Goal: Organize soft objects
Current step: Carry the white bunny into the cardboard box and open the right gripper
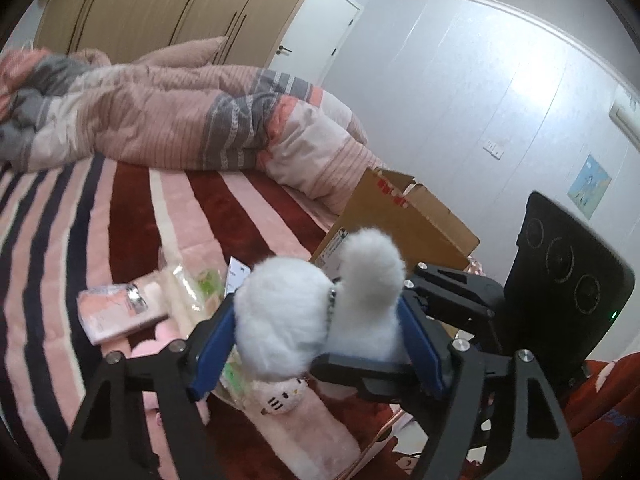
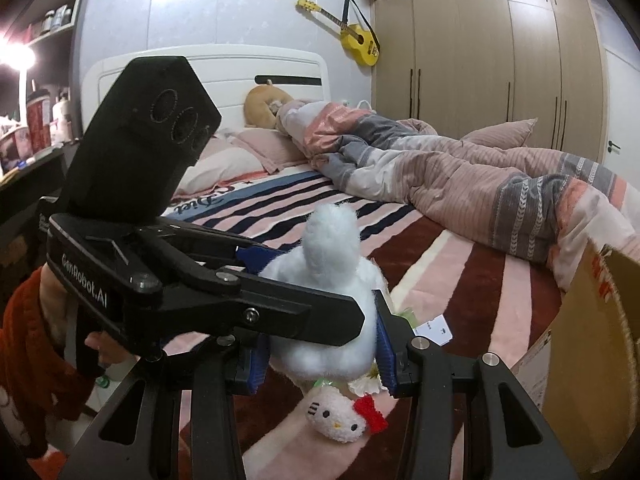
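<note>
Bed under a striped pink, dark-red and navy blanket, filling most of both views

Rumpled pink-and-grey quilt heaped along the far side of the bed, spilling toward the open cardboard box at the bed's edge

Long pink plush with a small cat-face head and red bow, lying on the blanket right below both claws

Flat pink packet and clear plastic wrappers lying just beside that plush, a white paper tag near them

White fluffy toy, two rounded lobes joined at a small collar, held up above the blanket, near the box

Left claw closed on the white fluffy toy, blue pads pressed into its fur on either side

Right claw likewise clamped on the same toy from the opposite side, crossing the left one
</note>
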Demonstrator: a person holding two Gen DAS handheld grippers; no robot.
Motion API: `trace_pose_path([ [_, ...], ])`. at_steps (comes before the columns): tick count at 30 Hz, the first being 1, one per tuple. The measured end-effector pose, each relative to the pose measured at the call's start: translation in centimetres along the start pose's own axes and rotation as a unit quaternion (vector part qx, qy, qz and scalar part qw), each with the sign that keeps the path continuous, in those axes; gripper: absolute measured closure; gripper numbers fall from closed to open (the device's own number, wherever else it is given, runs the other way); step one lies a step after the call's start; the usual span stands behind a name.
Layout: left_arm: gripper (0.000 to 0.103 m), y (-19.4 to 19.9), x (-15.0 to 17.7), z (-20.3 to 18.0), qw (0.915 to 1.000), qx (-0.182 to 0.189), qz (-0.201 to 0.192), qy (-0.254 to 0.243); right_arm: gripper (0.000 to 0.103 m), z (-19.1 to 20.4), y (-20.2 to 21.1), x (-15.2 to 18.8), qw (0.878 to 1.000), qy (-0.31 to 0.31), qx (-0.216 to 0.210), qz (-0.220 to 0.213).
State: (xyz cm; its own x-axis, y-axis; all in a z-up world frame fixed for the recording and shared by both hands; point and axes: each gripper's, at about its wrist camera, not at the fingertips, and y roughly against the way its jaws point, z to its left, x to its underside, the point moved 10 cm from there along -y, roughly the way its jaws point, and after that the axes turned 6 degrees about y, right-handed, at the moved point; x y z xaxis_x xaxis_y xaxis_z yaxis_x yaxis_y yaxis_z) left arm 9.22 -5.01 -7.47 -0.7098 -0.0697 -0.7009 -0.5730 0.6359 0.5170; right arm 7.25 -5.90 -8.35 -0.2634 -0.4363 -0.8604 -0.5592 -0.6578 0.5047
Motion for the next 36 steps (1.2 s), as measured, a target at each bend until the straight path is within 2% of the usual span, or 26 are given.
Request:
trace_pose_path([
  [5, 0.029, 0.8, -1.9, -3.7, 0.9986, -0.026, -0.008, -0.045, 0.064, -0.5, 1.7, -1.3, 1.000, -0.004, -0.005, 0.006],
  [10, 0.030, 0.0, -4.2, -8.8, 0.9949, -0.042, -0.007, -0.092, 0.064, -2.1, 5.4, -2.8, 1.000, -0.007, 0.003, -0.010],
  [15, 0.030, -2.9, -6.5, -13.7, 0.9889, -0.046, 0.004, -0.141, 0.064, -5.7, 9.6, -3.6, 0.999, -0.036, 0.015, -0.035],
  [21, 0.030, -8.3, -8.5, -18.2, 0.9810, -0.041, 0.029, -0.187, 0.064, -11.7, 14.2, -3.1, 0.995, -0.067, 0.054, -0.057],
  [24, 0.033, -11.0, -9.0, -19.2, 0.9792, -0.035, 0.048, -0.194, 0.064, -14.8, 15.4, -2.4, 0.992, -0.094, 0.067, -0.055],
  [26, 0.034, -13.1, -8.8, -19.4, 0.9781, -0.027, 0.075, -0.192, 0.064, -16.9, 15.7, -1.2, 0.990, -0.115, 0.074, -0.045],
  [31, 0.034, -16.9, -7.0, -17.6, 0.9718, -0.055, 0.130, -0.189, 0.064, -20.1, 13.9, 2.4, 0.985, -0.155, 0.077, 0.011],
  [36, 0.033, -18.4, -6.0, -16.3, 0.9730, -0.059, 0.149, -0.166, 0.064, -22.2, 11.7, 6.0, 0.979, -0.179, 0.079, 0.062],
])
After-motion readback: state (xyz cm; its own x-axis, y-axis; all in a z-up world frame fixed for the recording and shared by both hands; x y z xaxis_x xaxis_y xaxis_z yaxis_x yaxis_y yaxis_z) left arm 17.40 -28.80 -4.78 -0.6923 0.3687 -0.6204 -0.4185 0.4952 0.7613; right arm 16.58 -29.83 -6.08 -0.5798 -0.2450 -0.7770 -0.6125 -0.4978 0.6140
